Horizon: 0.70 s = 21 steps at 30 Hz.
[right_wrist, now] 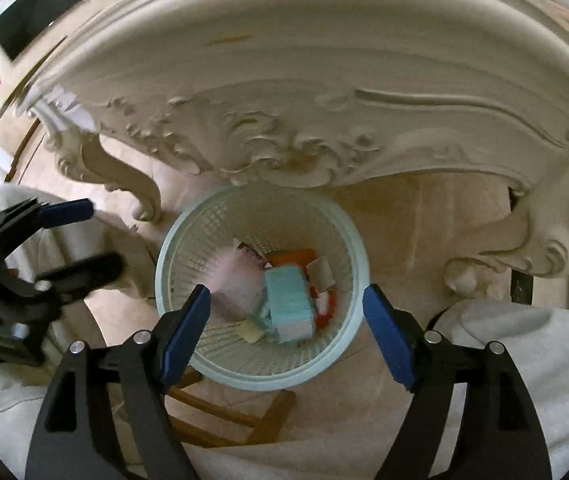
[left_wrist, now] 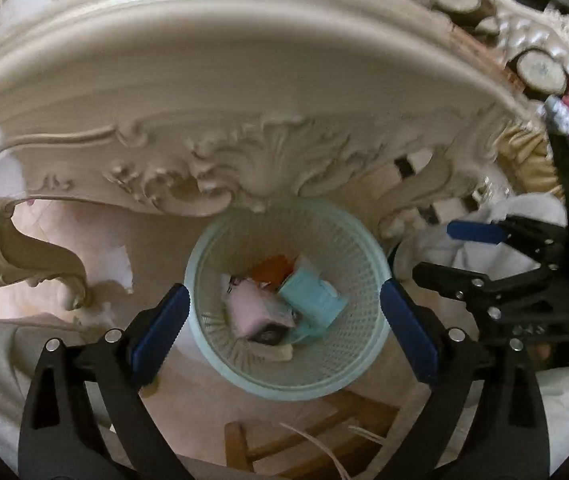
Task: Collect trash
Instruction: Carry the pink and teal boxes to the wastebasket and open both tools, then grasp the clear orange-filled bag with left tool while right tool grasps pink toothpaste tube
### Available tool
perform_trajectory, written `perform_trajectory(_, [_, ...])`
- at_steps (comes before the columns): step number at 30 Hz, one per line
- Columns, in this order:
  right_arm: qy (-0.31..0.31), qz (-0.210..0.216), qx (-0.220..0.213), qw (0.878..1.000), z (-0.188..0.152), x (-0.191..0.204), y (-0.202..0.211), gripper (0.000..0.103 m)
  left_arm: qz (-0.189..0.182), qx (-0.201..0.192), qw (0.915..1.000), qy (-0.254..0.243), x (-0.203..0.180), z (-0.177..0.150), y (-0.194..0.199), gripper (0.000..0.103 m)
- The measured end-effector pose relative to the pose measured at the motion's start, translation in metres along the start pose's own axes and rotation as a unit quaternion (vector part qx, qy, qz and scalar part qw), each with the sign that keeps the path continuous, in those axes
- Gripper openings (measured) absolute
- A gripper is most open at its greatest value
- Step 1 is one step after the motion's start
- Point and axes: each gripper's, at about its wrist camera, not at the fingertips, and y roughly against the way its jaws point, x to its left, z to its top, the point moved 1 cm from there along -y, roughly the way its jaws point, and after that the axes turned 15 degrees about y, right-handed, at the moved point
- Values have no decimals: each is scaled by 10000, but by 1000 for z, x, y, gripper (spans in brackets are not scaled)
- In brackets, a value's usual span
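A pale green mesh waste basket [left_wrist: 368,344] stands on the floor under the edge of a carved cream table; it also shows in the right wrist view [right_wrist: 336,352]. Inside lie a light blue pack [left_wrist: 312,294] [right_wrist: 288,304], a pink pack [left_wrist: 250,312] [right_wrist: 240,280], an orange piece [left_wrist: 272,266] [right_wrist: 292,256] and some paper scraps. My left gripper [left_wrist: 284,332] hangs above the basket, open and empty. My right gripper [right_wrist: 286,328] hangs above it too, open and empty. The right gripper shows at the right of the left wrist view [left_wrist: 440,248], and the left gripper shows at the left of the right wrist view [right_wrist: 92,236].
The ornate carved table [left_wrist: 244,100] [right_wrist: 324,80] fills the upper half of both views, with curved legs [left_wrist: 24,256] [right_wrist: 124,176] beside the basket. A wooden stool frame [left_wrist: 308,432] [right_wrist: 236,420] stands below the basket. Grey clothing [right_wrist: 524,360] lies near the bottom.
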Motion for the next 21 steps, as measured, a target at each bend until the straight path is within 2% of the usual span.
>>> perform_trajectory(3, [103,-43,-102,9999,-1,3,15,75,-92,-319,9994,46,0,2,20,94])
perform_trajectory(7, [383,-42,-453,9982,7,12,46,75,-228,-537,9983,52,0,7,49,94])
perform_trajectory(12, [553,-10,-1279,9902,32,12,97,75,-474,-800,9956,73,-5,27,92,94])
perform_trajectory(14, [599,-123,-1622,9849,45,5,112,75,-356,-1073,9935,-102,-11,47,115,94])
perform_trajectory(16, [616,-472,-1891,9789,64,-6,121,75,-262,-1365,9901,-206,-13,66,128,94])
perform_trajectory(18, [556,-761,-1958,9761,82,-17,121,75,12,-1645,9861,-253,-15,94,133,94])
perform_trajectory(21, [330,-898,-2002,9751,109,-39,114,75,288,-1865,9818,-229,-15,133,126,94])
